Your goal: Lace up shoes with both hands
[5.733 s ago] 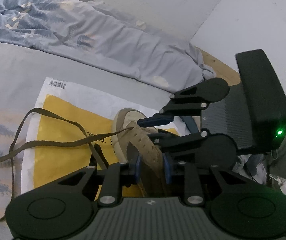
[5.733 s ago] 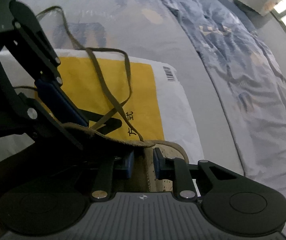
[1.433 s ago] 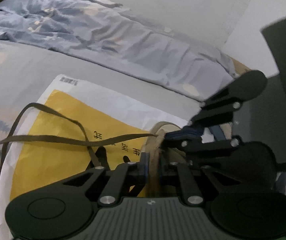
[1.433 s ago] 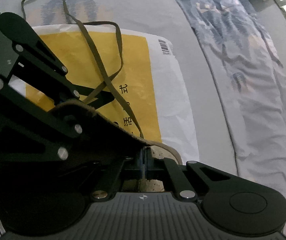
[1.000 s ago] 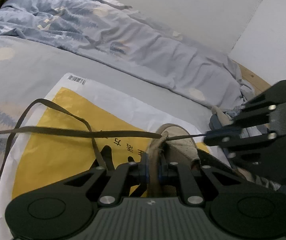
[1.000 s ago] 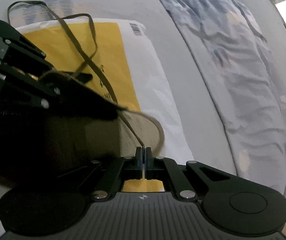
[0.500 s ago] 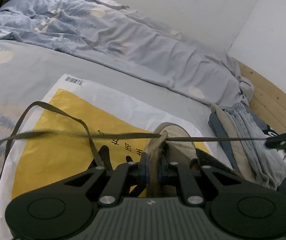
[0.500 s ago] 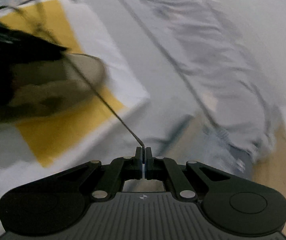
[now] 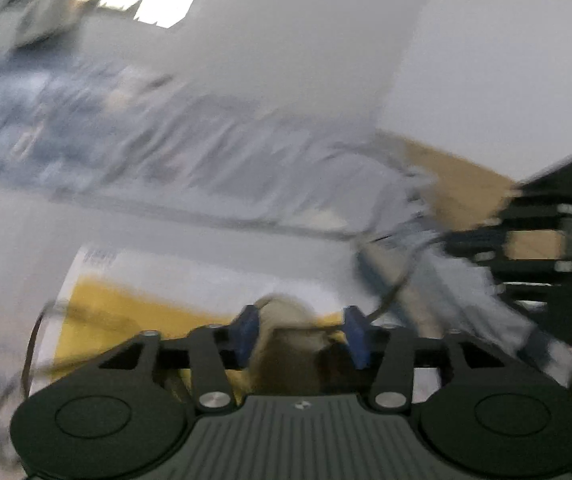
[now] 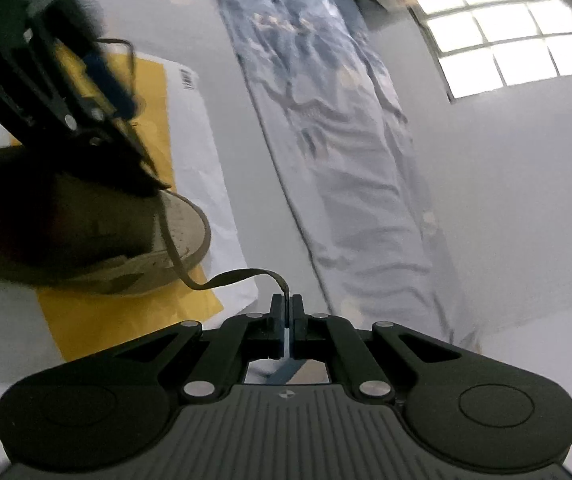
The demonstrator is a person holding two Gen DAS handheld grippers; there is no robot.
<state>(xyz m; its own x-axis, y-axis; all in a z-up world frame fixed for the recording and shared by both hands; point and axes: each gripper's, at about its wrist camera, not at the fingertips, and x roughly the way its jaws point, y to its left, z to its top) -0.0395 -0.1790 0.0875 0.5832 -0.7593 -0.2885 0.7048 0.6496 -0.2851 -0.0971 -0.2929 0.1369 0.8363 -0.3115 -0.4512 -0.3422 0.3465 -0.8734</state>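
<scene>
On the bed [image 10: 222, 16], right hand-held gripper [image 10: 286, 312] pinches the olive lace [image 10: 230, 278]; left hand-held gripper [image 9: 299, 334] gapes around tan shoe [image 10: 86, 236].

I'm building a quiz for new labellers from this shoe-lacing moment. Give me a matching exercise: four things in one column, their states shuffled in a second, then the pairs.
Things:
1. left gripper
2. right gripper
3. shoe
4. shoelace

States:
A. shut on the lace end
B. resting on the yellow and white mailer
C. open, fingers either side of the shoe
D. curving slack from shoe to pinching fingers

Pairs: 1-C, 2-A, 3-B, 4-D
</scene>
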